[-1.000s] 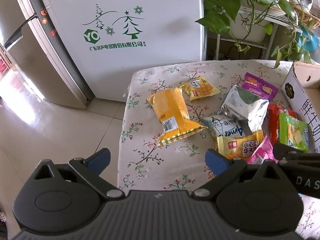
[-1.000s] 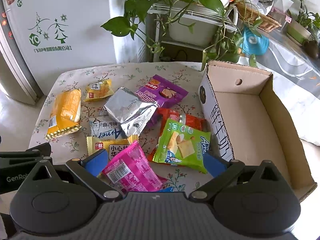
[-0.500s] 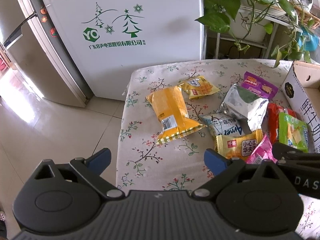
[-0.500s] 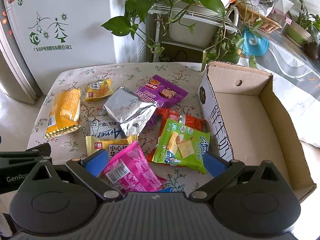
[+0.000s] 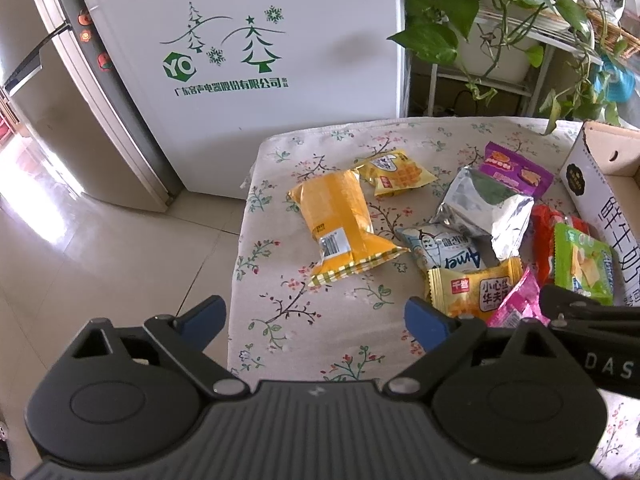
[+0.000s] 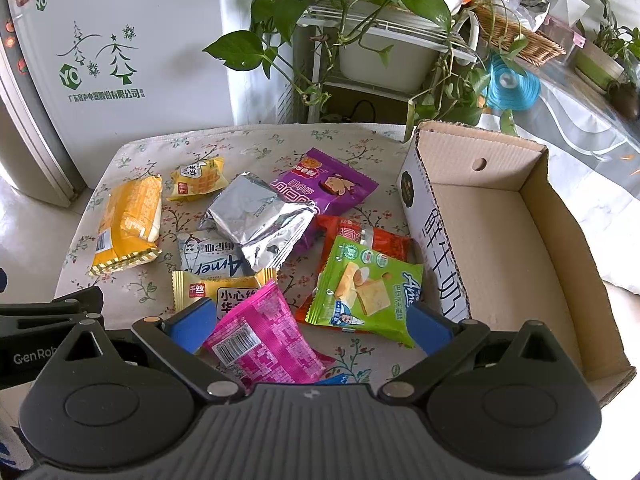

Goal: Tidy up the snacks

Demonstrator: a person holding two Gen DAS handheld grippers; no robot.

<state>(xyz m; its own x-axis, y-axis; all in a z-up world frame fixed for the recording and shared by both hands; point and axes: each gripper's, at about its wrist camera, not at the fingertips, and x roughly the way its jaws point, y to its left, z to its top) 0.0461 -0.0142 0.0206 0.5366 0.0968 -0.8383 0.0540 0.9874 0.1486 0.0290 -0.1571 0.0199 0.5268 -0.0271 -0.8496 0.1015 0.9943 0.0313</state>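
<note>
Blue-padded jaws of the left gripper (image 5: pixel 316 318) are seen spread wide and closing slightly over bare floral tablecloth (image 5: pixel 280 320), nothing between them; the right gripper (image 6: pixel 308 326) is also held released, its jaws wide apart, with the pink packet (image 6: pixel 264 336) lying on the cloth in the gap but not pinched. Just beyond, the green packet (image 6: pixel 368 288) is laid partly over a red packet (image 6: pixel 384 240), and a yellow wafer packet (image 6: pixel 216 292) is tucked under the pink one's far edge. Further out, a white-blue packet (image 6: pixel 208 258) is overlapped by the silver foil bag (image 6: pixel 256 216), which rests on the purple packet (image 6: pixel 324 184); the large orange bag (image 5: pixel 340 224) and small yellow packet (image 5: pixel 394 172) are set apart toward the left. The cardboard box (image 6: pixel 536 208) stands empty at the right edge of the table, touching or nearly touching the green and red packets. No snack is boxed yet, so the task is judged barely begun — the step in hand looks like a first pick. Next move likely calls for the right jaws to be lowered and closed on the pink packet, then carried over the box wall — crinkly film may slip.
</note>
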